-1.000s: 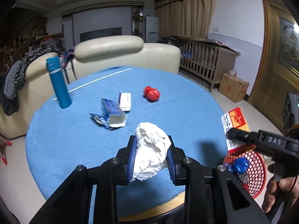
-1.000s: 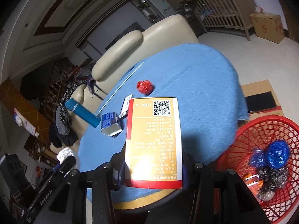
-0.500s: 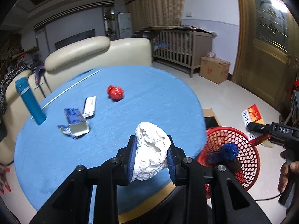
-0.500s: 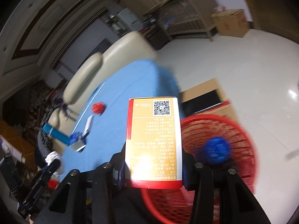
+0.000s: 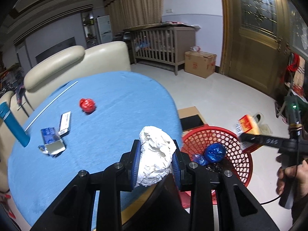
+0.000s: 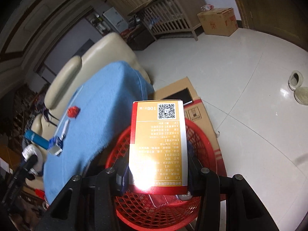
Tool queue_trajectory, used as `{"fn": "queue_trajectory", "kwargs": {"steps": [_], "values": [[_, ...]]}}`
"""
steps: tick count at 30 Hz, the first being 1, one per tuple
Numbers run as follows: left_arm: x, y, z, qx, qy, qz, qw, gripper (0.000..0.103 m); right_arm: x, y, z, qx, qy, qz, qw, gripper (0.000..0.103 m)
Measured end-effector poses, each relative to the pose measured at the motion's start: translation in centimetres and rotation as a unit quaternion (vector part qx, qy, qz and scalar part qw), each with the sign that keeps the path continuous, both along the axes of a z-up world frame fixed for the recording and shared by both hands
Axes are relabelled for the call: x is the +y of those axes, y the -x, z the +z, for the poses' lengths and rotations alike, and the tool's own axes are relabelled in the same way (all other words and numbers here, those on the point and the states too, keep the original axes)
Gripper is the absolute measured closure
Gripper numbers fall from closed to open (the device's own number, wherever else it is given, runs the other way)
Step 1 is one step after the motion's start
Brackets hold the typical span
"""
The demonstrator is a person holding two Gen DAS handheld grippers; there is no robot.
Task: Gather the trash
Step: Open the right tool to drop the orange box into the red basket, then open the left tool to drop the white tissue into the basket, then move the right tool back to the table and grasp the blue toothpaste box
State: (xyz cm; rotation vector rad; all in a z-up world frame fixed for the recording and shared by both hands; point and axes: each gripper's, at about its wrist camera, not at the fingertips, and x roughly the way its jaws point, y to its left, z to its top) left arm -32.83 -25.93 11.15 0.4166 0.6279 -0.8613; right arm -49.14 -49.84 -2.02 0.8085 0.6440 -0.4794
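Note:
My left gripper (image 5: pixel 155 162) is shut on a crumpled white paper ball (image 5: pixel 155 158), held over the near right edge of the blue table (image 5: pixel 107 115). My right gripper (image 6: pixel 157 173) is shut on an orange and red carton (image 6: pixel 158 146) and holds it right above the red mesh basket (image 6: pixel 161 209). In the left wrist view the carton (image 5: pixel 248 125) hangs beyond the basket's (image 5: pixel 236 150) far rim. Blue foil wrappers (image 5: pixel 214 152) lie in the basket. A red wrapper (image 5: pixel 87 105), a white packet (image 5: pixel 65 121) and a blue torn box (image 5: pixel 52 142) lie on the table.
A blue bottle (image 5: pixel 13 125) stands at the table's left edge, a white rod (image 5: pixel 52 104) lies behind it. A cream sofa (image 5: pixel 77 61) backs the table. Flat cardboard (image 6: pixel 200 111) lies under the basket on the floor. A crib (image 5: pixel 161 46) and a carton box (image 5: pixel 200 63) stand further off.
Both grippers have swung right, away from the table toward the basket. The carton has gone from beside the table to above the basket. Both grips are unchanged.

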Motion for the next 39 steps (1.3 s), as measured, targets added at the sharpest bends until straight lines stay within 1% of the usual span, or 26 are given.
{"fn": "queue_trajectory", "kwargs": {"steps": [4,7,8,9,10,11,14,21,24,25,27,29,31,39], "values": [[-1.2,1.0,-0.2,-0.002,-0.006,-0.021,0.9998,0.071,0.4,-0.3,-1.3,0.014,-0.006,0.01,1.0,0.055],[-2.0,1.6,-0.3,0.0,-0.008,-0.032,0.9994,0.071,0.3,-0.4,-2.2,0.035,-0.011,0.018,0.999,0.05],[-2.2,1.7,-0.4,0.0,-0.009,-0.037,0.9993,0.071,0.3,-0.4,-2.5,0.041,-0.014,0.018,0.999,0.047],[-2.4,1.8,-0.4,0.0,-0.01,-0.04,0.9992,0.071,0.2,-0.4,-2.8,0.044,-0.018,0.016,0.999,0.033],[-2.7,2.0,-0.5,0.001,-0.012,-0.044,0.999,0.071,0.0,-0.3,-3.0,0.042,-0.023,0.013,0.999,0.027],[-3.0,2.1,-0.6,0.004,-0.015,-0.049,0.9987,0.071,-0.1,-0.1,-3.0,0.035,-0.028,0.012,0.999,0.024],[-3.8,2.4,-0.9,0.011,-0.02,-0.06,0.9979,0.071,-0.5,0.3,-2.7,0.022,-0.028,0.007,0.999,0.024],[-6.0,3.7,-1.6,0.023,-0.031,-0.094,0.9948,0.071,-1.6,2.0,-1.5,-0.01,-0.031,-0.031,0.999,0.024],[-7.2,4.1,-2.0,0.039,-0.036,-0.111,0.9923,0.07,-1.9,2.6,-1.1,-0.023,-0.033,-0.044,0.998,0.024],[-7.7,4.1,-2.3,0.047,-0.038,-0.115,0.9915,0.068,-2.0,2.7,-1.0,-0.025,-0.032,-0.046,0.998,0.024],[-8.4,4.1,-2.7,0.061,-0.042,-0.119,0.9901,0.059,-2.1,2.8,-0.8,-0.03,-0.033,-0.049,0.998,0.024],[-9.1,3.8,-3.2,0.074,-0.049,-0.116,0.9893,0.042,-2.1,2.8,-0.8,-0.033,-0.035,-0.05,0.998,0.024],[-9.1,3.3,-3.5,0.084,-0.051,-0.11,0.9891,0.039,-2.1,2.8,-0.8,-0.035,-0.037,-0.05,0.997,0.024],[-6.9,1.1,-2.9,0.095,-0.036,-0.075,0.992,0.037,-1.7,2.0,-0.6,-0.042,-0.042,-0.041,0.997,0.024]]}}
